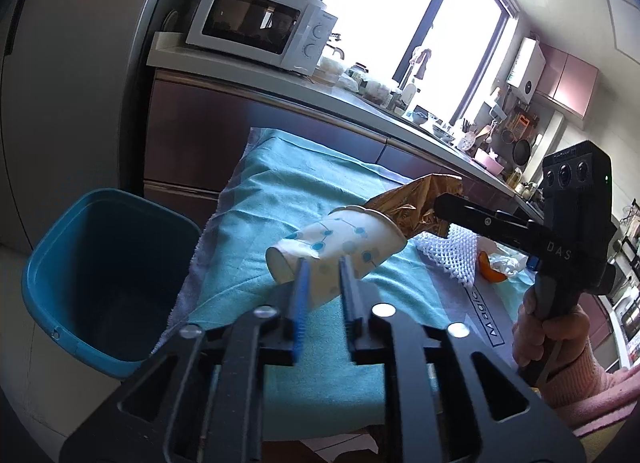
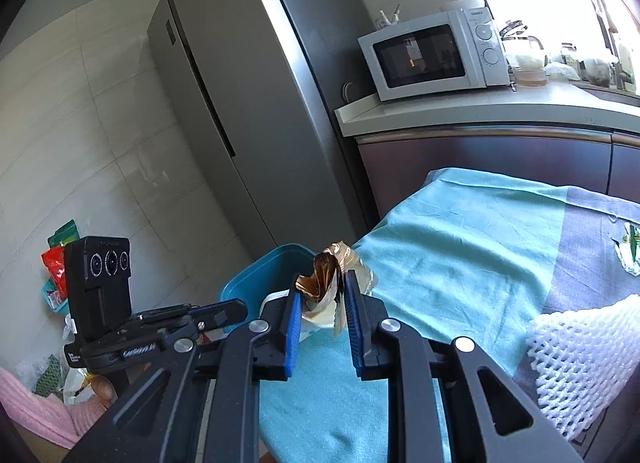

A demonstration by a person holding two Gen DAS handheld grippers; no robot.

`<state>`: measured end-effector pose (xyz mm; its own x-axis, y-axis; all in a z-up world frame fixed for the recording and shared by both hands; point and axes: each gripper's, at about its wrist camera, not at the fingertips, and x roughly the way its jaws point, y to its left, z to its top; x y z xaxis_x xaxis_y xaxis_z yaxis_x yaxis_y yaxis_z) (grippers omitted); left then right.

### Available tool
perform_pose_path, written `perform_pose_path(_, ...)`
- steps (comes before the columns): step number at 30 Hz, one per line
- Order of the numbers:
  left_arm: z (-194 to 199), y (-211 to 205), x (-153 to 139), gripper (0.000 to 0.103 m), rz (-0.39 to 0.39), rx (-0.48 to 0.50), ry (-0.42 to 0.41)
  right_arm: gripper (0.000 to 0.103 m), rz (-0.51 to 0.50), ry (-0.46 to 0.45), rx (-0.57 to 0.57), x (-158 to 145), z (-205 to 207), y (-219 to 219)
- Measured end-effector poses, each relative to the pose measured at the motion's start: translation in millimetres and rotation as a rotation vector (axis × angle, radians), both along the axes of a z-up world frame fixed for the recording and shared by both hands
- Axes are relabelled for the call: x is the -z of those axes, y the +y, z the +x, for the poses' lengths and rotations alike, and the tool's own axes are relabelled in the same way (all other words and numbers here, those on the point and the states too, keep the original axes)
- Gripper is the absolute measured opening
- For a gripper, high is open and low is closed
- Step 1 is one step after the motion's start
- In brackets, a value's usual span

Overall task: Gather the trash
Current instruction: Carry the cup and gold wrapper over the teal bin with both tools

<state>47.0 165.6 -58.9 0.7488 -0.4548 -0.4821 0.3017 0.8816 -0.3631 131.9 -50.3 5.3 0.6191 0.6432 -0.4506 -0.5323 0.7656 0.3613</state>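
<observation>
White cup (image 1: pixel 340 251) with teal dots, gold wrapper (image 2: pixel 326 279), teal cloth (image 1: pixel 280 199), blue bin (image 1: pixel 100 275), white foam net (image 2: pixel 580 359), white microwave (image 2: pixel 432 55).

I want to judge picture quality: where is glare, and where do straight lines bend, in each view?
Left wrist view: the window is blown out white, the counter edge curves, and the bin interior is dark. Right wrist view: glare washes the top right corner, the fridge edge bows, yet the wrapper looks sharp.

cup (image 1: pixel 340 251) on table (image 1: pixel 272 199) (bin (image 1: pixel 100 275) left)
</observation>
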Motion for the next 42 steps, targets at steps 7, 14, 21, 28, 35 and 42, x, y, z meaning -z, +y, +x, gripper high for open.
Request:
perform_pose_path(7, 5.4, -28.9, 7.2, 0.073, 0.127, 0.036, -0.011, 0.019, 0.03, 0.0, 0.066, -2.1, -4.3, -25.3)
perform_pose_path(14, 23.5, -37.6, 23.3, 0.065, 0.177, -0.025, 0.028, 0.019, 0.041, 0.032, 0.08, 9.1, -6.7, -38.7)
perform_pose_path(21, 32.8, -38.9, 28.6, 0.016, 0.164, -0.014, 0.051, 0.019, 0.057, 0.054, 0.085, 17.0, -6.6, -43.5)
perform_pose_path(28, 29.2, -33.0, 27.5, 0.013, 0.134, -0.054, 0.038, 0.019, 0.062, 0.063, 0.077, 19.6, -5.5, -40.3)
perform_pose_path(35, 15.6, -6.6, 13.9, 0.012, 0.114, -0.116, 0.021, 0.019, 0.061, 0.058, 0.014, 13.9, 1.4, -19.1)
perform_pose_path(42, 2.7, 40.5, -0.2, 0.012, 0.114, -0.224, 0.017, 0.019, 0.055, 0.047, -0.105, 7.3, 16.8, 32.4)
